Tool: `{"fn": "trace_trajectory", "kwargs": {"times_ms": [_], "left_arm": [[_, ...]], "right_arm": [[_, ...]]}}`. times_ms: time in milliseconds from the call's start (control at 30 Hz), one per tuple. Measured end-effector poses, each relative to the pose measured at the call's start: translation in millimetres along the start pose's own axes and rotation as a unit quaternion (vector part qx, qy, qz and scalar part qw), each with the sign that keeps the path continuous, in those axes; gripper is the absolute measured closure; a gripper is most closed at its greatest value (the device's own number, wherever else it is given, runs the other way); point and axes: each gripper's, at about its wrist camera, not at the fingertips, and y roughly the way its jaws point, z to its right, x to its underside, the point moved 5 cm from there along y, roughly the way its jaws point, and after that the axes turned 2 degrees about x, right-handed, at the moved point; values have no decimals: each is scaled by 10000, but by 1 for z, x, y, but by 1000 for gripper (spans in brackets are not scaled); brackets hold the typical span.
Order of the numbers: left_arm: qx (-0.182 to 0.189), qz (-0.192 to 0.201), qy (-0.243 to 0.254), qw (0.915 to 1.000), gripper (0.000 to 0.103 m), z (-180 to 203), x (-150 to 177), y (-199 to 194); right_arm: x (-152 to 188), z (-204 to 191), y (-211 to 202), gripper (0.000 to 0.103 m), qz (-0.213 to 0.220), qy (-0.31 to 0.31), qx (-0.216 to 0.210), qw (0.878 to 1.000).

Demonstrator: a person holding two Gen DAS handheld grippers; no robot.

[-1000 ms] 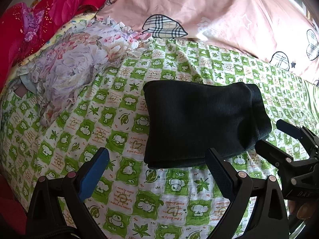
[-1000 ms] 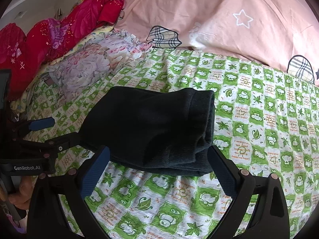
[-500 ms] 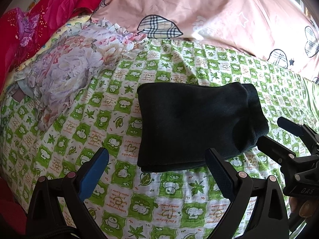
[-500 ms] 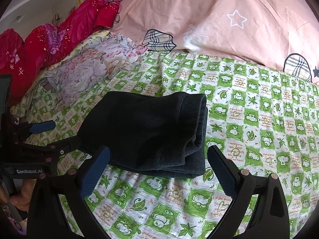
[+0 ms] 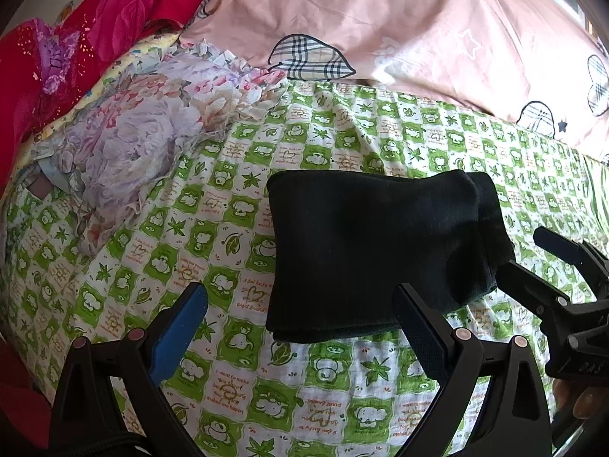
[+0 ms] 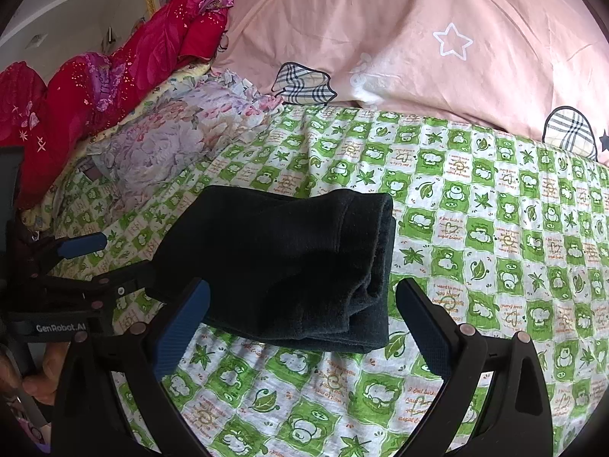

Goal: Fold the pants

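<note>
The left gripper (image 5: pixel 300 327) is wide apart and holds nothing. The right gripper (image 6: pixel 302 323) is wide apart too, with nothing in it. Both hang just above the near side of the black pants (image 5: pixel 377 251). The pants lie in a small thick bundle in the middle of the bed (image 5: pixel 236 377), on the green sheet. The folding looks about done. Next, I think, the grippers only need to pat it flat or back off.

two close wrist views — shared folded pants (image 5: pixel 377 255)
</note>
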Motion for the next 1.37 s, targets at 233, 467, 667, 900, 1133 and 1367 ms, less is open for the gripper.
{"fn": "trace_trajectory", "kwargs": {"times_ms": [233, 467, 667, 900, 1133, 1367], "left_arm": [[-29, -81, -26, 10000, 5, 1, 0, 2], [-12, -139, -46, 9999, 5, 5, 3, 2], [-12, -138, -38, 9999, 5, 4, 3, 2], [-1, -159, -85, 9998, 5, 4, 4, 2], [-17, -138, -32, 9999, 5, 10, 4, -3], [-37, -170, -63, 9998, 5, 10, 2, -4]], "right_arm": [[3, 6, -2, 5, -36, 130, -7, 9999], [4, 7, -2, 5, -73, 142, -15, 9999], [5, 5, -2, 5, -102, 114, -29, 9999], [4, 4, 0, 5, -159, 111, -78, 9998], [2, 3, 3, 5, -197, 158, -145, 9996], [1, 0, 2, 5, -163, 100, -187, 9996]]}}
